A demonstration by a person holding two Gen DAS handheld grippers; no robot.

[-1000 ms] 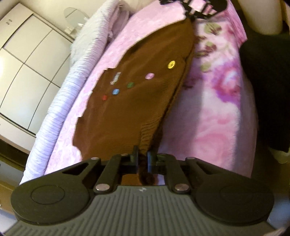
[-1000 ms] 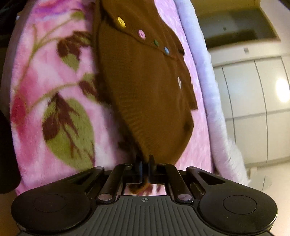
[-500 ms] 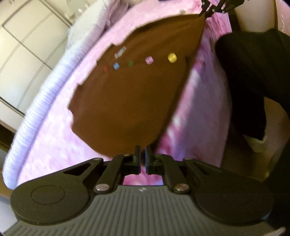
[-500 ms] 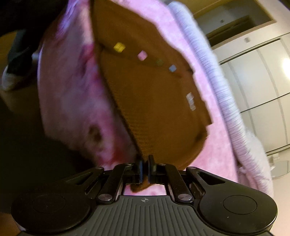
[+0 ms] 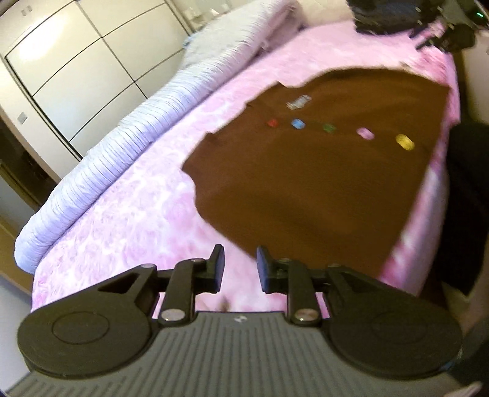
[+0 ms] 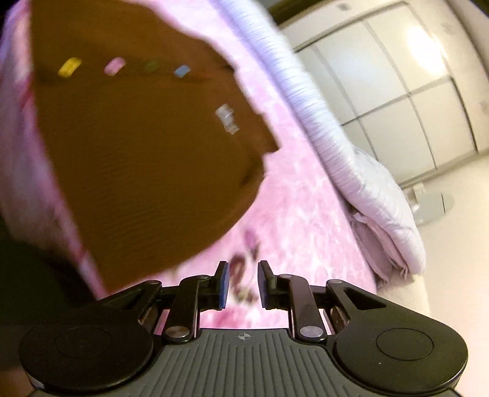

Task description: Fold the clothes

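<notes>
A brown knitted cardigan (image 5: 321,171) with a row of coloured buttons (image 5: 363,133) lies spread flat on a pink floral blanket (image 5: 128,207). It also shows in the right wrist view (image 6: 137,146). My left gripper (image 5: 240,268) is open and empty, just in front of the cardigan's near edge. My right gripper (image 6: 241,285) is open and empty, above the blanket beside the cardigan's other edge.
A rolled white quilt (image 5: 128,128) runs along the bed's far side, also in the right wrist view (image 6: 351,158). White wardrobe doors (image 5: 67,58) stand behind. Dark objects (image 5: 397,15) sit at the bed's far end. The bed edge drops off at right (image 5: 428,244).
Both grippers were shut on the cardigan's edges and have let go and opened. The cardigan now lies flat on the blanket, and both grippers have drawn back from it.
</notes>
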